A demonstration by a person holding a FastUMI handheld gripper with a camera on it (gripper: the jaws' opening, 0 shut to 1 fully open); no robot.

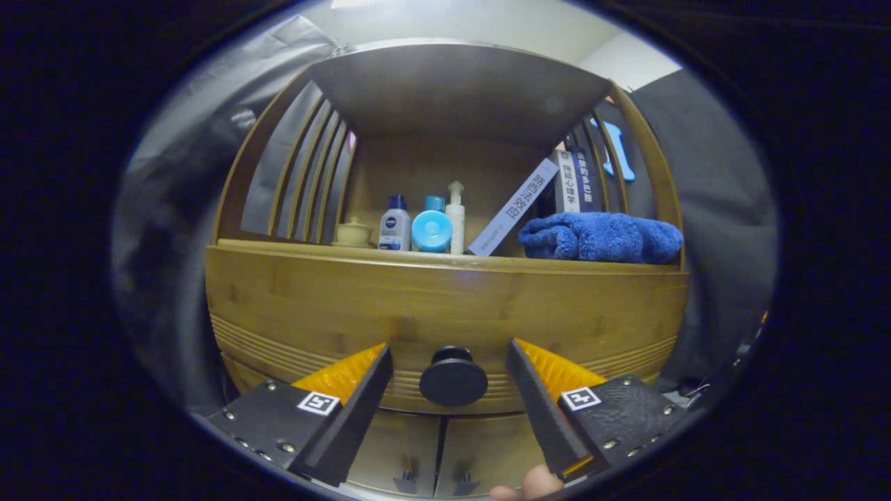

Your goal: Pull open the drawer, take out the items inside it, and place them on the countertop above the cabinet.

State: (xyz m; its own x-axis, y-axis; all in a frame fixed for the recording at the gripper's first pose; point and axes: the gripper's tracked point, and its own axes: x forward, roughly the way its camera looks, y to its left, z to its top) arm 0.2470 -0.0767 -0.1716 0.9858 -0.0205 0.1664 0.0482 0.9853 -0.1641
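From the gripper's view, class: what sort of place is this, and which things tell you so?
Probably a mock-up home corner: a wooden cabinet whose shelf holds toiletry bottles, books and a blue towel. The open tongs flank the drawer knob.

Bamboo cabinet countertop [445, 256] carries, from 9 to 3 o'clock: small lidded ceramic jar [353, 232], white bottle with blue cap [395, 224], blue round-lidded bottle [431, 227], white pump bottle [456, 217], leaning books [550, 191] (one tilted), folded blue towel [600, 237].

Gripper [449, 379] fingers spread apart either side of the drawer knob [452, 378], not touching it.
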